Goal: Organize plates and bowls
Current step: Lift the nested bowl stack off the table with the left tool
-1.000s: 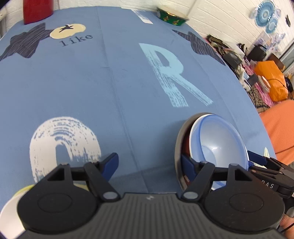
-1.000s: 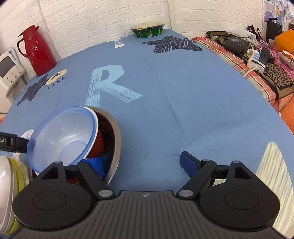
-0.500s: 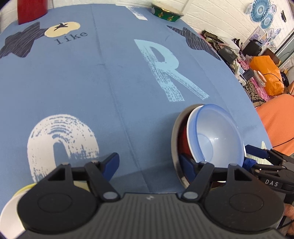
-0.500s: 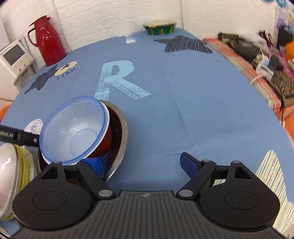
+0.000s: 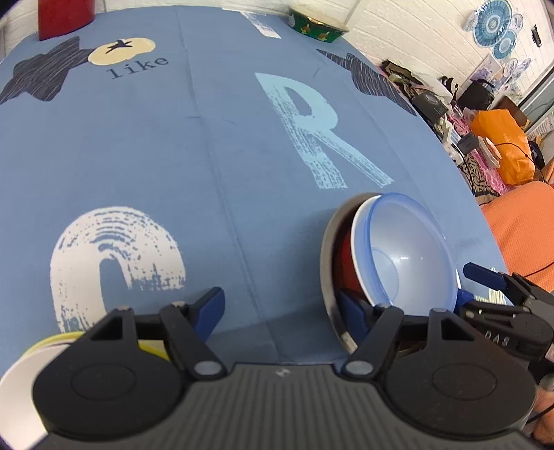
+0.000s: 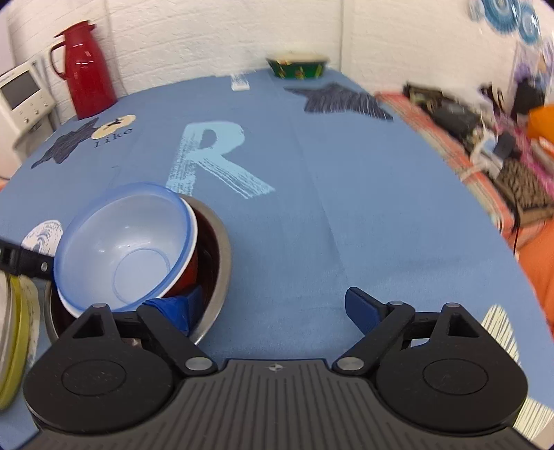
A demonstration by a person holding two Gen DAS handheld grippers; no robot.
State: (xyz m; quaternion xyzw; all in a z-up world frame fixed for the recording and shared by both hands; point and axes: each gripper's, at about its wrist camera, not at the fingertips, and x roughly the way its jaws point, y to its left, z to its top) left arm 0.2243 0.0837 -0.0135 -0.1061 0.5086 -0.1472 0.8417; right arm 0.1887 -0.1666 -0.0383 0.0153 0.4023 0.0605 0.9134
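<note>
A nested stack stands on the blue tablecloth: a steel bowl (image 5: 327,242) (image 6: 221,242) holds a red bowl (image 5: 346,256) (image 6: 188,268), and a pale blue translucent bowl (image 5: 408,249) (image 6: 128,242) lies tilted on top. My left gripper (image 5: 278,308) is open, its right finger at the steel bowl's near rim. My right gripper (image 6: 268,308) is open too; its left finger dips inside the steel bowl beside the red bowl, and its right finger hangs over bare cloth. Each gripper shows in the other's view: the right gripper (image 5: 498,294) and the left gripper (image 6: 20,259).
A yellow and white bowl stack (image 5: 31,360) (image 6: 14,311) sits at the near left edge. A green patterned bowl (image 5: 316,26) (image 6: 297,67) and a red thermos (image 6: 86,69) stand at the far edge. A white appliance (image 6: 24,93) stands left, clutter right of the table.
Both views have shifted slightly; the right wrist view has tilted up and now shows more wall. The bowl stack keeps its place, with the blue bowl still tilted. Both grippers stay open.
</note>
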